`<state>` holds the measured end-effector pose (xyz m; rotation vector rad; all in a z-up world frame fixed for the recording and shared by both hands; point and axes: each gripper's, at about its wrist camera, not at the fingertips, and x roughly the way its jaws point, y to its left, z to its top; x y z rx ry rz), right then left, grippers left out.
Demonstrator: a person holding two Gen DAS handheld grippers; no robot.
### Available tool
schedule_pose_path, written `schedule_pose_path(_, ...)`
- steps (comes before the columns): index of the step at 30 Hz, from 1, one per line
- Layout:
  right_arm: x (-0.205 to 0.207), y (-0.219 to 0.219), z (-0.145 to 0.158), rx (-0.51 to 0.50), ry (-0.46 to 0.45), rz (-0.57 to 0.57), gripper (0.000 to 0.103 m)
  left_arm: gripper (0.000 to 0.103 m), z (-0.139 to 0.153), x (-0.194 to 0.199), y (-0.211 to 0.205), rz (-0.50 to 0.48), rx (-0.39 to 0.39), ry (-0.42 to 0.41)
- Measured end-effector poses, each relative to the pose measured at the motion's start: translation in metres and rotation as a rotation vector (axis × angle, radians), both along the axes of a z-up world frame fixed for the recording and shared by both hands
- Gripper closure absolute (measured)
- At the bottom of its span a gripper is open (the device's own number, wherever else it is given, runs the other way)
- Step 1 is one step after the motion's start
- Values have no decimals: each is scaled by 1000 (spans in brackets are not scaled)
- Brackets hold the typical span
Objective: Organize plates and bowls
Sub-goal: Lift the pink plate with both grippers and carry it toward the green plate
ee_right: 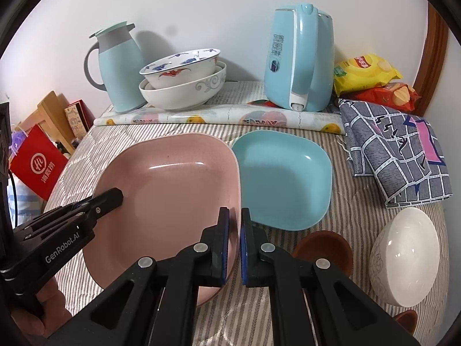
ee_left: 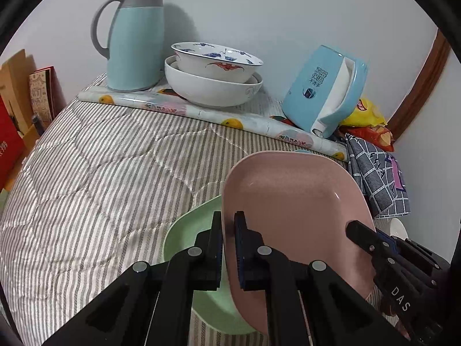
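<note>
A pink plate [ee_left: 294,201] is held off the striped cloth by both grippers. My left gripper [ee_left: 228,225] is shut on its left rim, with a green plate [ee_left: 184,230] lying underneath. In the right wrist view my right gripper [ee_right: 234,219] is shut on the right rim of the same pink plate [ee_right: 173,178], and my left gripper [ee_right: 115,196] shows at its far rim. A blue plate [ee_right: 283,178] lies flat just right of it. A white bowl [ee_right: 403,259] stands tilted at the right, a brown bowl [ee_right: 322,248] beside it. Two stacked bowls [ee_left: 213,75] sit at the back.
A teal jug [ee_left: 135,37] and a blue kettle [ee_right: 299,57] stand at the back by the wall, behind a rolled patterned sheet [ee_right: 219,118]. Snack bags [ee_right: 366,72] and a checked cloth [ee_right: 397,155] fill the right corner. Red and brown boxes [ee_right: 37,161] stand off the left edge.
</note>
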<state>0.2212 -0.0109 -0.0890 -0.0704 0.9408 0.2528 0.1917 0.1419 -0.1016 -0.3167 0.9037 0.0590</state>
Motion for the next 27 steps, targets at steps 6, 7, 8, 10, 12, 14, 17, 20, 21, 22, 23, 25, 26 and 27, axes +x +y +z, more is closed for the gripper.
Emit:
schedule_pose_path(6,-6,5,1,16,-5,11,97,95,1,-10,5,21,1,5)
schedule_pose_path(7,-7,6,1,17,-7,15,97,95,2,-12,6,26,4,5)
schedule_pose_path(8,-8,7,2,18,-9,20,97,95,2,-14,7,28,5,5)
schedule_pose_path(10,-9,9,2,17,-12,28,97,94,3,-17,8,35,7,6)
schedule_pose_path(12,-9,11,2,14,-13,41,97,94,3,-20,9,43,6,10)
schedule_pose_path(14,-10,12,1,7,-16,56,97,94,2,-22,9,50,7,16)
schedule_pose_path(17,-12,13,-3,2,-12,71,97,94,-2,-25,9,56,8,27)
schedule_pose_path(20,-11,14,-8,-5,-4,78,97,94,-8,-26,9,61,5,45)
schedule_pose_path(21,-10,14,-10,-6,-1,81,97,94,-10,-28,9,65,5,51)
schedule_pose_path(22,-10,14,-12,-10,1,84,97,95,-12,-29,9,66,7,55)
schedule_pose_path(23,-10,15,-15,-12,4,89,97,95,-14,-30,9,70,12,61)
schedule_pose_path(25,-9,16,-19,-17,13,99,97,95,-18,-30,10,77,11,70)
schedule_pose_path(26,-8,17,-22,-22,15,102,97,95,-19,-30,10,81,10,71)
schedule_pose_path(27,-8,18,-24,-26,16,107,97,95,-21,-30,11,86,10,75)
